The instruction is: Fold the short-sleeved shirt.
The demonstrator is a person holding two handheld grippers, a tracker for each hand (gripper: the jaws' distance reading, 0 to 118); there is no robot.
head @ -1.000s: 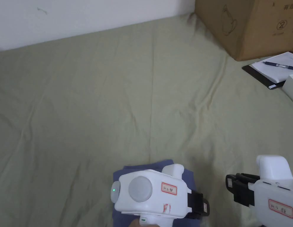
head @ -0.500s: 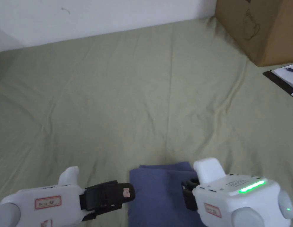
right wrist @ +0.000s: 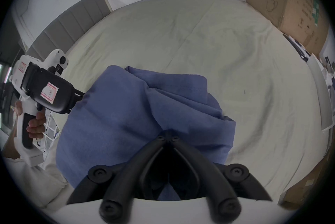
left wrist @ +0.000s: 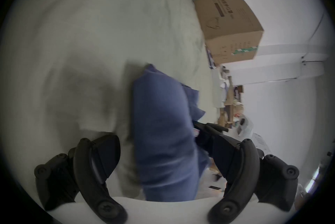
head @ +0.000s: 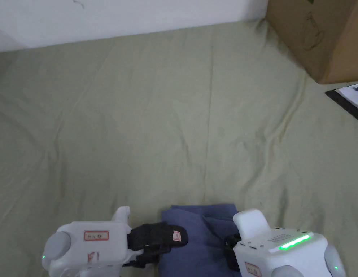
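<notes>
Pinching a fold of the blue short-sleeved cotton shirt [right wrist: 137, 119] with my right gripper [right wrist: 168, 134], I have that pair of jaws pressed together on the cloth, at the lower middle of the right gripper view. In the head view the same white gripper [head: 230, 249] sits at the bottom right, its black jaws at the shirt's right edge. The shirt [head: 200, 234] lies as a small, bunched bundle at the bottom centre of the head view, on the pale green bed sheet [head: 167, 119] that covers most of the frame.

My left gripper [left wrist: 168, 153] has its jaws spread wide, one to each side of the blue bundle [left wrist: 163, 128] in the left gripper view, with nothing clamped between them. In the head view this gripper [head: 174, 240] comes in from the lower left, its tips at the shirt's left edge.

I judge the folding to be far along: the garment is already compact, though its top layers look rumpled and not flat. The step in hand seems to be a last tuck or squaring of the bundle. Next I would need the left jaws to close on the left edge, level with the right grip, so both sides move together and the layers do not slide apart. A brown cardboard box [head: 319, 36] stands at the upper right, well apart.
</notes>
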